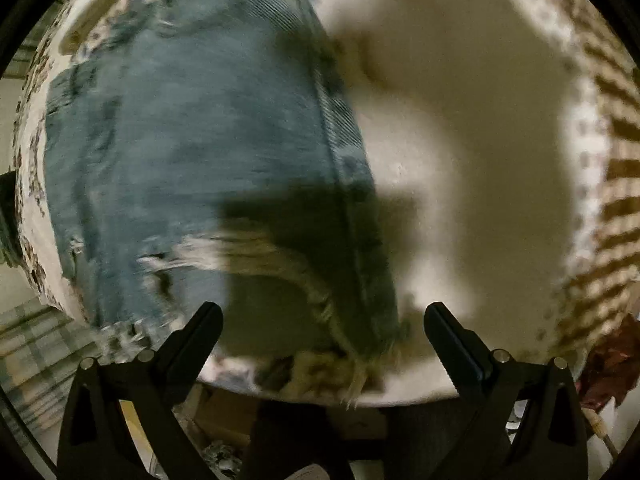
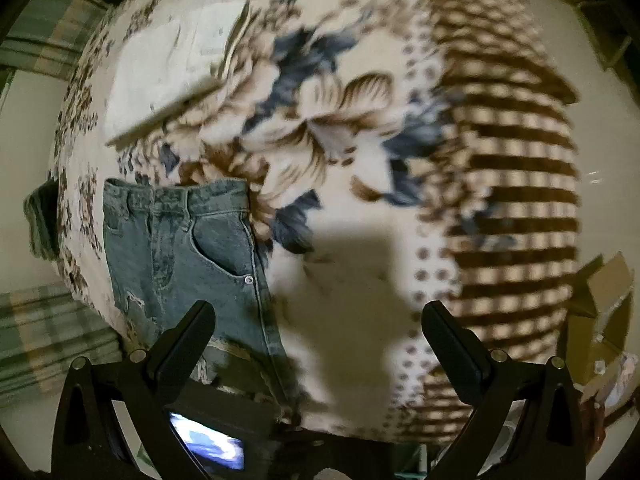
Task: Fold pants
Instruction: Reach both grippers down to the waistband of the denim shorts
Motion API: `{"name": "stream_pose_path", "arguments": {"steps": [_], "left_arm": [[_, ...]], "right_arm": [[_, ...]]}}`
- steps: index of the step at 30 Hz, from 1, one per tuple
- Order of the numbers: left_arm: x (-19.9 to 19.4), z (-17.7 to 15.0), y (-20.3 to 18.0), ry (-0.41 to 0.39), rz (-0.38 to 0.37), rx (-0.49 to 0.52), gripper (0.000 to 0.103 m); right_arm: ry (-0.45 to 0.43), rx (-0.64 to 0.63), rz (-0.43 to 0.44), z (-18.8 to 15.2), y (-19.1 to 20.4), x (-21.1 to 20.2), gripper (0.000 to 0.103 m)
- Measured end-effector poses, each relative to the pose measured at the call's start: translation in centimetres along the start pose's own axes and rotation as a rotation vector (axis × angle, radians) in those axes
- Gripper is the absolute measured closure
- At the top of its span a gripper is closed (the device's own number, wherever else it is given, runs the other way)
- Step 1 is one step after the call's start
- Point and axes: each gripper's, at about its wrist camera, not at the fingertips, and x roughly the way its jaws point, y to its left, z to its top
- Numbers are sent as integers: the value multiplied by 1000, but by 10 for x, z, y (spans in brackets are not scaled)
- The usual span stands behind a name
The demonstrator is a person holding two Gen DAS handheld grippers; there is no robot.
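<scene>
Left wrist view: left gripper (image 1: pixel 322 322) jaws spread wide, nothing between them, hovering just above the near hem of the jeans (image 1: pixel 200 140). Denim lies flat on the bed cover (image 1: pixel 460 160), leg running far-to-near; frayed hem (image 1: pixel 320 344) sits right at the near bed edge, under the gripper's shadow. Ripped knee patch left of centre. Picture is smeared, so detail is poor. Judging by pose, the open jaws look lined up for a hem pinch, since the hem is the natural end to lift for a fold toward the waist.

Right wrist view: right gripper (image 2: pixel 318 322) also wide open and empty, over bare floral blanket (image 2: pixel 320 100) to the right of the jeans (image 2: pixel 180 248). Waistband (image 2: pixel 176 196) lies at the far end, front pocket + rivet facing up, garment spread flat at left of bed. White sheet of paper (image 2: pixel 160 80) lies far left, well apart from the denim. Small lit screen (image 2: pixel 208 446) shows below the near bed edge. Fold not yet begun, I'd say.
</scene>
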Motion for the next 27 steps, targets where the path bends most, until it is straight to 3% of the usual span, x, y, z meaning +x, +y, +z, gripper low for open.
{"name": "stream_pose_path", "arguments": {"steps": [1, 3, 4, 6, 7, 8, 9, 11, 14, 16, 18, 19, 25, 27], "left_arm": [[6, 5, 0, 2, 1, -11, 2], [11, 11, 6, -1, -3, -43, 27], [10, 14, 14, -6, -53, -74, 30], [3, 15, 28, -43, -145, -112, 58], [-2, 14, 32, -58, -156, -120, 66], [-8, 13, 36, -74, -156, -121, 89], [-14, 11, 41, -87, -156, -119, 95], [-24, 8, 53, -114, -178, -134, 97], [-44, 3, 78, -148, -195, -153, 99], [-57, -2, 96, -177, -208, -177, 99], [-68, -7, 119, -190, -230, -220, 99], [-74, -9, 129, -196, -238, -236, 99], [-135, -29, 205, -287, -298, -321, 99], [-132, -48, 233, -324, -305, -353, 99]], "right_arm": [[23, -11, 6, 4, 2, 16, 0], [51, -30, 24, 11, 9, 36, 0], [69, -44, 40, 16, 15, 49, 0], [91, -62, 62, 22, 26, 66, 0], [101, -73, 72, 26, 34, 76, 0], [110, -80, 77, 29, 38, 83, 0], [120, -89, 86, 33, 45, 92, 0], [136, -91, 87, 38, 58, 103, 1], [157, -77, 98, 47, 72, 125, 24], [168, -83, 110, 51, 82, 139, 68], [157, -79, 88, 53, 88, 143, 91], [144, -66, 91, 52, 93, 141, 95], [70, -34, 76, 39, 130, 97, 97], [53, -28, 87, 33, 149, 82, 97]]}}
